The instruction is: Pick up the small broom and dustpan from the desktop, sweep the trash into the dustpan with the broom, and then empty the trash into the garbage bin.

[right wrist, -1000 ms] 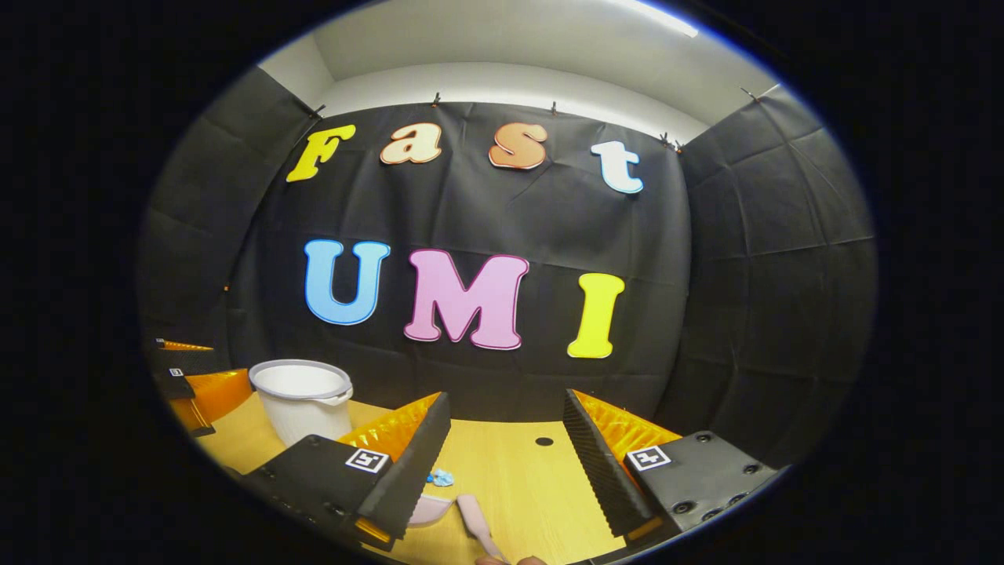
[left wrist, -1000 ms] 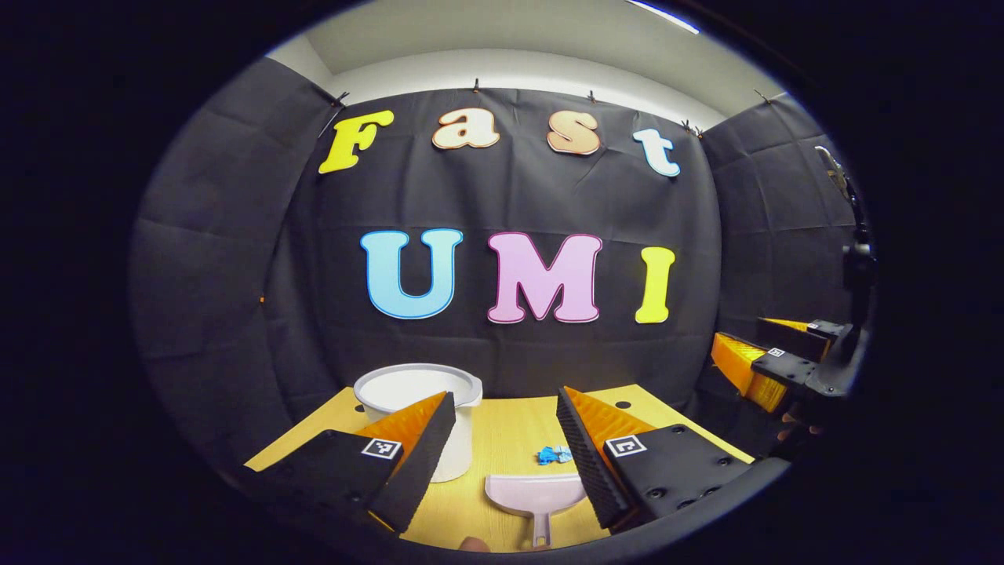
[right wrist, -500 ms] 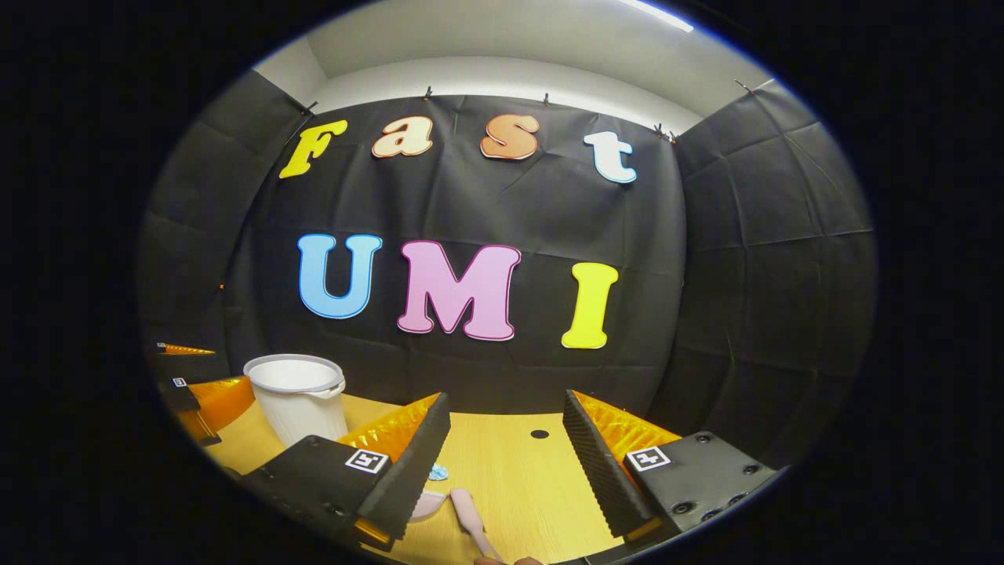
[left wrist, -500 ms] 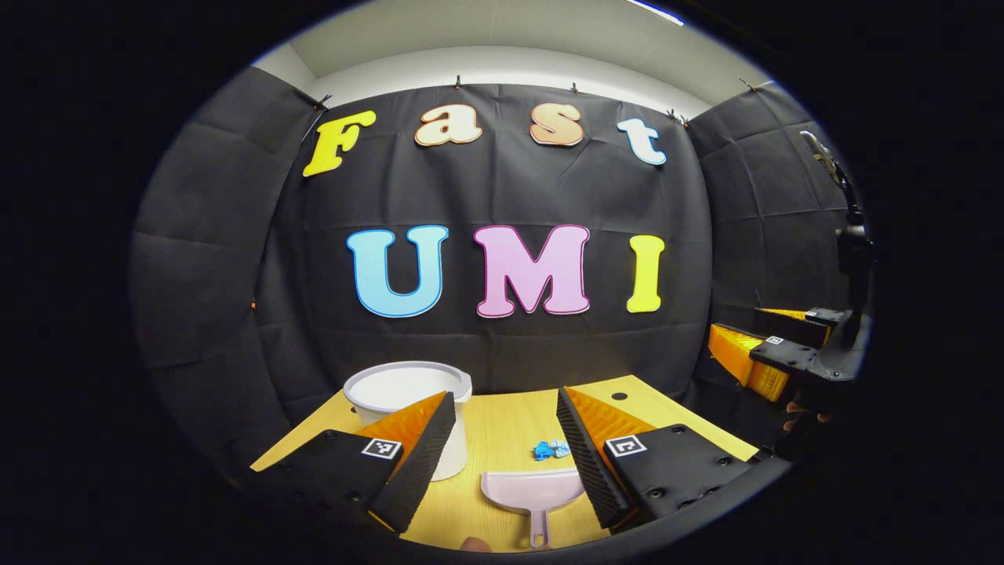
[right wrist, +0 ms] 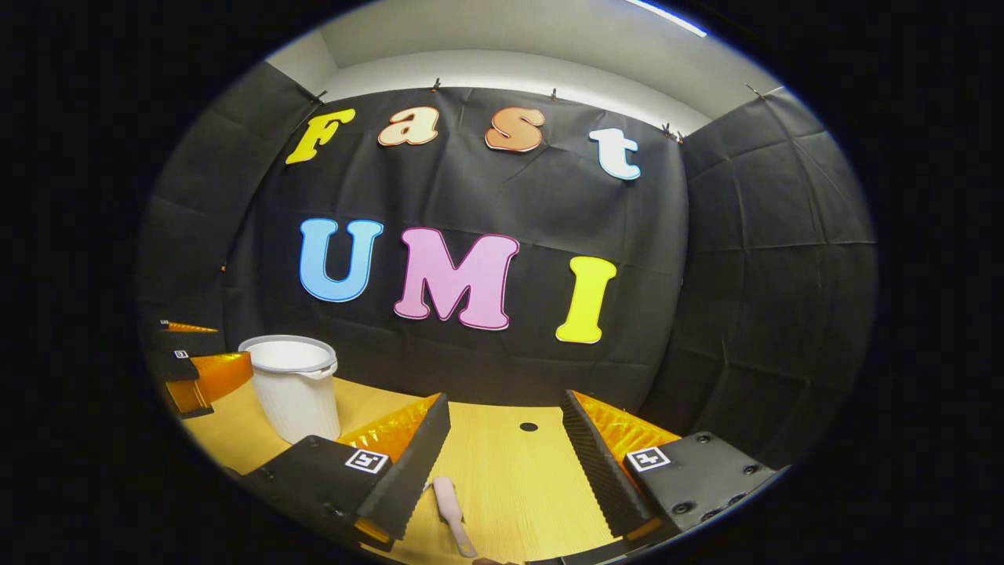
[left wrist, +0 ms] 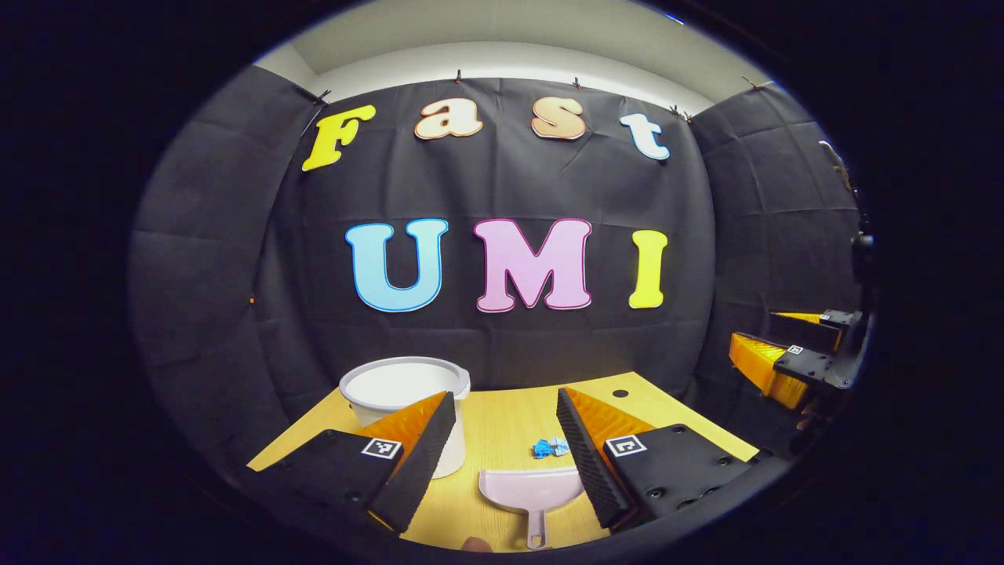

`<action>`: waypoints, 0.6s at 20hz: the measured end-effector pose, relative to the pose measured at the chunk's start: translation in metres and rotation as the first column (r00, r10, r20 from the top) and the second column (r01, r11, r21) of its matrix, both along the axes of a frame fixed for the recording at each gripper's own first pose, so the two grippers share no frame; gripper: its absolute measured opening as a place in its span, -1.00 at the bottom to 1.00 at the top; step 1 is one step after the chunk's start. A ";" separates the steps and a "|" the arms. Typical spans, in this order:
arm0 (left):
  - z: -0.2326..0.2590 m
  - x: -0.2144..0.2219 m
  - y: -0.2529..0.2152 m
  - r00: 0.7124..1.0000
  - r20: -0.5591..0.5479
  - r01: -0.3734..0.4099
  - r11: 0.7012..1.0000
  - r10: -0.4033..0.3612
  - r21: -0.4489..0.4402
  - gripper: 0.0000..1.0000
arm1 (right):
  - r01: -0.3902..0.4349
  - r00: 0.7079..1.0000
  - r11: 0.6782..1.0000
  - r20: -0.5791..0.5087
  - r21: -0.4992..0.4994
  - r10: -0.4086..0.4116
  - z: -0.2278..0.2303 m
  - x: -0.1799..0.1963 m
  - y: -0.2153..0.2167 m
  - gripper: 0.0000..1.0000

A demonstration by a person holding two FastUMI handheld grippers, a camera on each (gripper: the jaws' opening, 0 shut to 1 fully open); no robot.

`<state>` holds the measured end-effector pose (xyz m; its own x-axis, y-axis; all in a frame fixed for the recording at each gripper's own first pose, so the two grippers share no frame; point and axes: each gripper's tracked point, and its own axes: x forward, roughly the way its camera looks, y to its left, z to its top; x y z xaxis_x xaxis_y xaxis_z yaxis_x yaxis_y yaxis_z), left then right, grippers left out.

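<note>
The bench point(left wrist: 502, 428) is pale yellow wood with a fine straight grain and a small dark round hole point(right wrist: 529, 427) near its far edge. The garbage bin point(left wrist: 404, 392) is plain white with a greyish rim. The dustpan point(left wrist: 529, 490) is a soft pinkish lilac, unpatterned. The trash point(left wrist: 551, 448) is a bright blue crumpled scrap. The small broom point(right wrist: 450, 502) is pale pink. The booth wall is black cloth creased into a faint grid of folds, with an off-white wall and ceiling above it.
</note>
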<state>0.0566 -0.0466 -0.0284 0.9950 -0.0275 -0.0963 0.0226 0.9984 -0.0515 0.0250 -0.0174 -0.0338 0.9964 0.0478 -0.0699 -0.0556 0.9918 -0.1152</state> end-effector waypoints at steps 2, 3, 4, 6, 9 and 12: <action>-0.001 0.002 -0.002 1.000 -0.002 0.004 1.000 -0.004 0.003 0.54 | -0.016 1.000 1.000 -0.007 0.009 0.016 -0.001 0.002 0.005 0.87; -0.001 0.005 -0.004 1.000 -0.001 0.008 1.000 -0.008 0.003 0.54 | -0.018 1.000 1.000 -0.002 0.010 0.018 0.001 0.002 0.005 0.88; 0.000 0.008 -0.005 1.000 -0.003 0.009 1.000 -0.009 0.004 0.54 | -0.025 1.000 1.000 0.010 0.013 0.025 0.005 0.004 0.007 0.79; -0.003 0.014 -0.008 0.999 -0.030 0.014 1.000 -0.014 -0.006 0.54 | -0.036 0.999 0.999 0.025 0.008 0.035 0.006 0.008 0.011 0.88; -0.017 0.025 -0.011 0.995 -0.100 0.016 0.999 -0.019 -0.036 0.54 | -0.059 0.998 0.998 -0.003 0.019 0.059 -0.005 0.017 0.014 0.79; -0.052 0.035 -0.025 0.973 -0.214 0.076 0.997 -0.080 -0.027 0.53 | -0.062 0.998 0.998 -0.030 0.030 0.063 -0.016 0.034 0.008 0.79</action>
